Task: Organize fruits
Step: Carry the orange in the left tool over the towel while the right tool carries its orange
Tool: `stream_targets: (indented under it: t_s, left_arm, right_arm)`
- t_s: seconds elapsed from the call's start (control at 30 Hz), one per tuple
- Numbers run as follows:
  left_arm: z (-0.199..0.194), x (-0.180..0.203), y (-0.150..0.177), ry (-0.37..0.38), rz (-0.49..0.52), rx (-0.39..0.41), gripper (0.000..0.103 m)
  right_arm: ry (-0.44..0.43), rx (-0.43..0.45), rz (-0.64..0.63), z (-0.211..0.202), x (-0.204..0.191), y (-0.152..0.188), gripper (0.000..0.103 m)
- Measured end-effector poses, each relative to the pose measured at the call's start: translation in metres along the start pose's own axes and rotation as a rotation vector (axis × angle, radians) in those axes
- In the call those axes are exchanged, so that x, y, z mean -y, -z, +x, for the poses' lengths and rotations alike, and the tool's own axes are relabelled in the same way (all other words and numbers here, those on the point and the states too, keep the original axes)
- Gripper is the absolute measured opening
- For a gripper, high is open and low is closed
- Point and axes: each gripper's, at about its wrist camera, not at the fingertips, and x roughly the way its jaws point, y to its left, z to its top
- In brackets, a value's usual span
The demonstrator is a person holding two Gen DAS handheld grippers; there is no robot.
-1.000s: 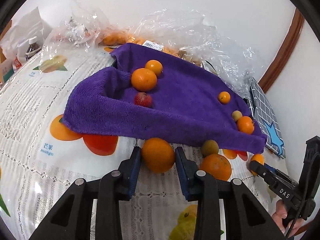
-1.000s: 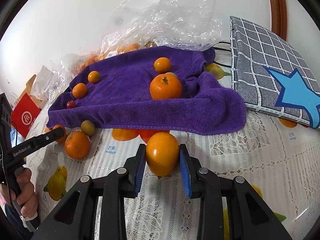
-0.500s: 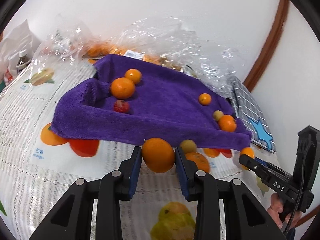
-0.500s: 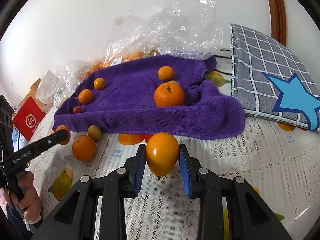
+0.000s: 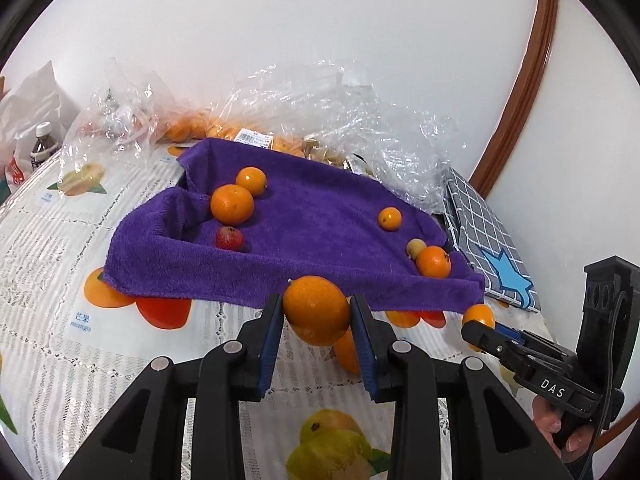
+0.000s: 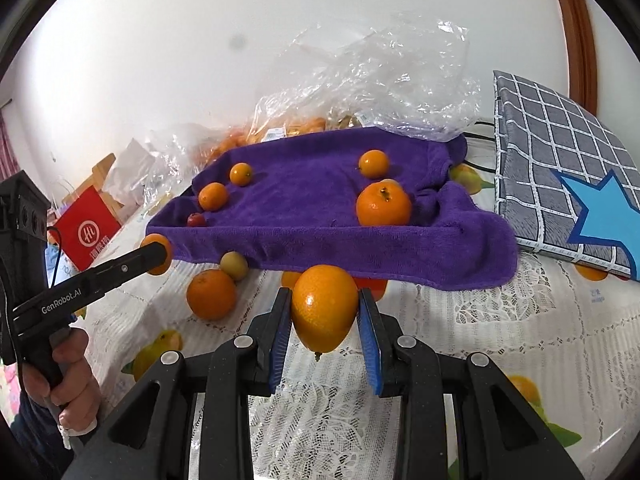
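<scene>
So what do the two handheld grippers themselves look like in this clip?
Both are matte black plastic with silver screws and blue pads on the finger insides. The left gripper carries white "GenRobot.AI" lettering along its side; the right gripper reads "DAS", with a thin black cable at its rear block. No sleeves are clearly visible.

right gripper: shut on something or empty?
Shut on an orange. In the right wrist view the right gripper has a blue-padded finger against each side of it, and the fruit seems clear of the tablecloth.
</scene>
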Motion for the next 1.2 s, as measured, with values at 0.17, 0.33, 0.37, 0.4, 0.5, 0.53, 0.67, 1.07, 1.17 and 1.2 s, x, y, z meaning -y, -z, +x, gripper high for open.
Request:
stream_targets:
  t_s: [0.17, 0.33, 0.37, 0.4, 0.5, 0.53, 0.67, 1.07, 1.17, 1.2]
  left_arm:
    - [-0.005, -0.002, -0.001, 0.019, -0.019, 0.018, 0.032]
    - [-0.010, -0.008, -0.004, 0.036, -0.053, 0.034, 0.032]
    - [-0.011, -0.009, -0.004, 0.036, -0.059, 0.037, 0.032]
    - [-0.013, -0.011, -0.004, 0.036, -0.065, 0.041, 0.032]
    - [-0.017, -0.016, -0.006, 0.042, -0.090, 0.056, 0.032]
    - [-0.019, -0.018, -0.007, 0.047, -0.100, 0.061, 0.032]
    - [-0.023, -0.024, -0.010, 0.045, -0.130, 0.078, 0.032]
    - [-0.005, -0.020, -0.061, 0.016, -0.128, 0.067, 0.032]
    - [0.010, -0.021, -0.068, 0.026, -0.157, 0.043, 0.032]
    - [0.015, -0.022, -0.071, 0.030, -0.167, 0.032, 0.032]
  right_arm:
    - [-0.002, 0.018, 0.021, -0.004, 0.002, -0.001, 0.033]
    - [-0.037, 0.023, 0.037, -0.005, -0.001, -0.002, 0.033]
    - [-0.042, 0.026, 0.036, -0.006, -0.003, -0.003, 0.033]
    - [-0.044, 0.029, 0.036, -0.006, -0.004, -0.004, 0.033]
    - [-0.056, 0.035, 0.037, -0.008, -0.006, -0.008, 0.033]
    - [-0.052, 0.040, 0.027, -0.009, -0.008, -0.010, 0.032]
    - [-0.024, 0.053, -0.002, -0.012, -0.009, -0.021, 0.033]
    - [0.051, 0.141, -0.035, -0.016, 0.019, -0.089, 0.033]
    - [0.081, 0.132, -0.013, -0.003, 0.031, -0.105, 0.032]
    - [0.079, 0.118, -0.001, 0.003, 0.035, -0.110, 0.033]
